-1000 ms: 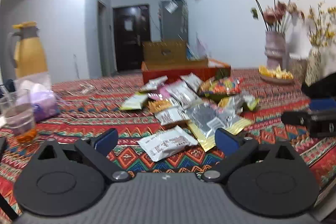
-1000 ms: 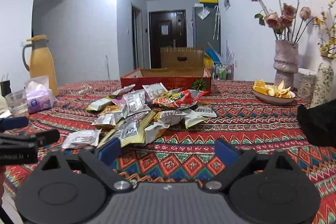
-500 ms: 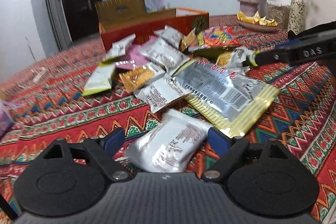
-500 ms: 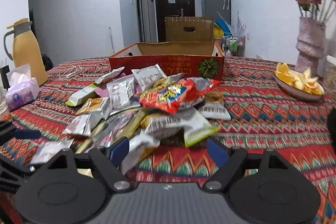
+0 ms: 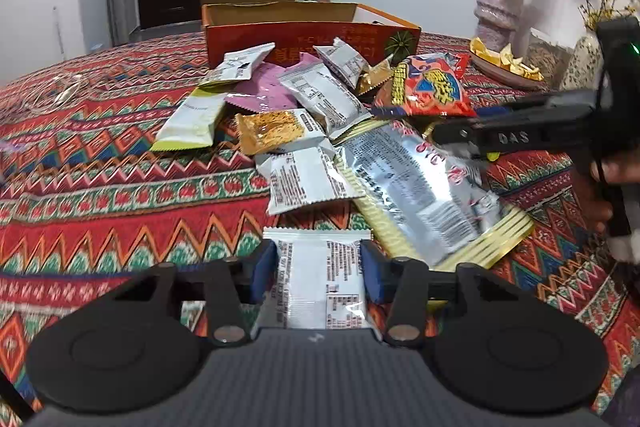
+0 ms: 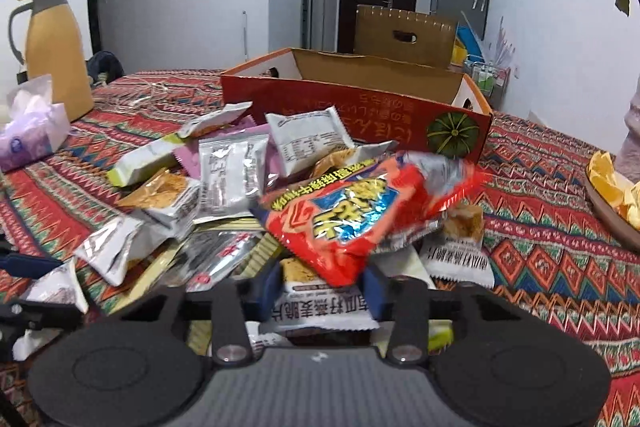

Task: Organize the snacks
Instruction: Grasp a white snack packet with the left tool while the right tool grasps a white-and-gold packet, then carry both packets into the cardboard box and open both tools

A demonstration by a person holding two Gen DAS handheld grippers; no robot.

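Left wrist view: the left gripper [image 5: 319, 273] points down at a slant toward the tabletop [image 5: 100, 195], which is covered by a red patterned cloth. Its jaws have just been closing, and its blue pads [image 5: 264, 273] now press on both sides of a white snack packet [image 5: 318, 283] lying flat at the near edge of the snack pile [image 5: 320, 123]. Just beyond it lie a second white packet and a long silver bag with a yellow edge [image 5: 424, 191]. At the right of this view the right gripper [image 5: 460, 137] reaches in level over the silver bag, toward a red chip bag [image 5: 428, 87]; a hand [image 5: 616, 179] holds its handle.

Right wrist view: the right gripper [image 6: 320, 287] also slants downward, with its jaws just drawn inward. Between the pads sits a white packet with black lettering [image 6: 320, 311], and the low corner of the red chip bag [image 6: 368, 215] hangs in the same gap. Whether the pads clamp the packet, the bag, or both cannot be told, since the bag covers the contact. The chip bag lies on top of the pile, tilted toward the camera.

Behind the pile stands an open red cardboard box [image 6: 360, 107], close to the farthest packets. A yellow jug [image 6: 52, 47] and a tissue pack [image 6: 32, 131] stand at the far left, well apart from the snacks.
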